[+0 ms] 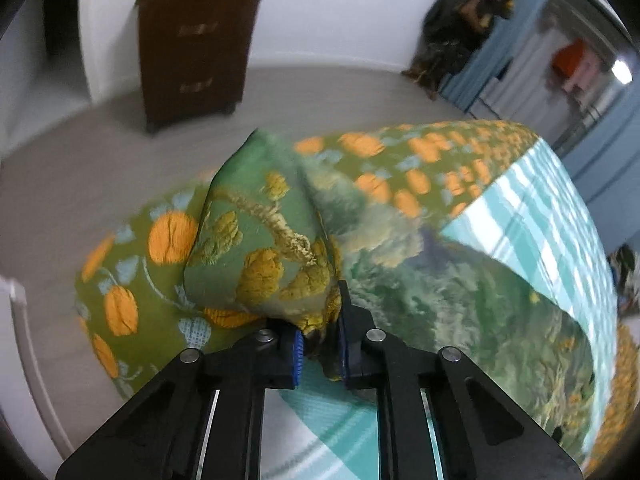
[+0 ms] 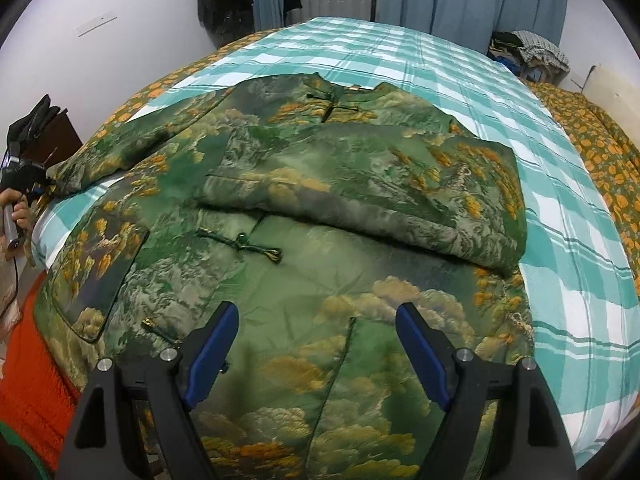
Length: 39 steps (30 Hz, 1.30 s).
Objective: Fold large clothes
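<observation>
Your left gripper pinches, your right gripper gapes.

Your left gripper (image 1: 320,350) has its blue pads (image 1: 297,354) drawn close together, clamping a bunched fold of the green jacket (image 1: 260,248) between them. Your right gripper (image 2: 316,334) hovers with its fingers (image 2: 212,344) spread wide, nothing between them. Your left hand (image 2: 18,212) shows at the far edge of the right wrist view, wrapped round its handle.

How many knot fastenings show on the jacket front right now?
3: one at the collar, one mid-chest, one low near the left tong. The folded sleeve may hide more.
</observation>
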Each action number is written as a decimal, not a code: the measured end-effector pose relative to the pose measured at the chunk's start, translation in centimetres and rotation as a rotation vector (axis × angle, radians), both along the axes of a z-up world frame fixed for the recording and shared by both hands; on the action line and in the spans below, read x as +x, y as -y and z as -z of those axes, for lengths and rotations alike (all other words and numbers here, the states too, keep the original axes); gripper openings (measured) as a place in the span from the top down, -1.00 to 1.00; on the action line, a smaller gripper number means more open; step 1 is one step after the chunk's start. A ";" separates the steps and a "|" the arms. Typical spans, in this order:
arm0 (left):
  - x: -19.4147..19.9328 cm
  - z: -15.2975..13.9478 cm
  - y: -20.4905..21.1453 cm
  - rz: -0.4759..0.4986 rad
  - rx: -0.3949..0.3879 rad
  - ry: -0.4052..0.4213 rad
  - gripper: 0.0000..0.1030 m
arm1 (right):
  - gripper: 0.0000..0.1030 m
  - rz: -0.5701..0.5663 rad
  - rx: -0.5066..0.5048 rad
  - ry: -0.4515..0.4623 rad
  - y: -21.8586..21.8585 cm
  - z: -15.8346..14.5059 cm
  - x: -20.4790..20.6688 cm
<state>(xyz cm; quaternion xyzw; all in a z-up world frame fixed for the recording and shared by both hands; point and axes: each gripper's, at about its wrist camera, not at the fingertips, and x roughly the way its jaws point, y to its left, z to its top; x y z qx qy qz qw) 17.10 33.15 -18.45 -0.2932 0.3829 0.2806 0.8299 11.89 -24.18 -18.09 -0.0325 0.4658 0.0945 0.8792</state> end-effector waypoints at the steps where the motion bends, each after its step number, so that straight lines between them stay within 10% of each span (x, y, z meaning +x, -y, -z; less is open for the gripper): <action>1: 0.3 -1.7 1.4 0.039 0.065 0.016 0.81 | -0.60 -0.001 -0.001 0.005 -0.1 -0.1 0.0; 8: 1.5 -11.6 15.2 0.382 0.448 0.169 0.82 | -0.60 0.045 0.018 0.057 0.8 -1.5 0.0; 12: 1.6 -12.5 23.9 0.596 0.549 0.218 0.81 | -0.60 0.080 0.036 0.061 1.8 -1.6 0.1; 26: -0.1 2.0 39.9 1.080 0.607 -0.058 0.80 | -0.60 0.145 0.109 0.047 4.8 -1.6 0.2; 29: -1.6 3.0 40.3 1.096 0.658 -0.094 0.55 | -0.60 0.111 0.154 0.041 4.1 -1.8 1.5; 31: -2.6 3.1 40.6 1.109 0.671 -0.093 -0.19 | -0.60 0.086 0.214 0.035 3.4 -2.0 3.1; 33: -4.1 2.7 40.7 1.133 0.664 -0.061 -0.51 | -0.60 0.067 0.282 0.027 2.8 -2.1 4.6; 39: -7.1 2.1 39.0 1.170 0.673 -0.063 -0.55 | -0.60 0.038 0.666 -0.172 0.2 0.9 11.1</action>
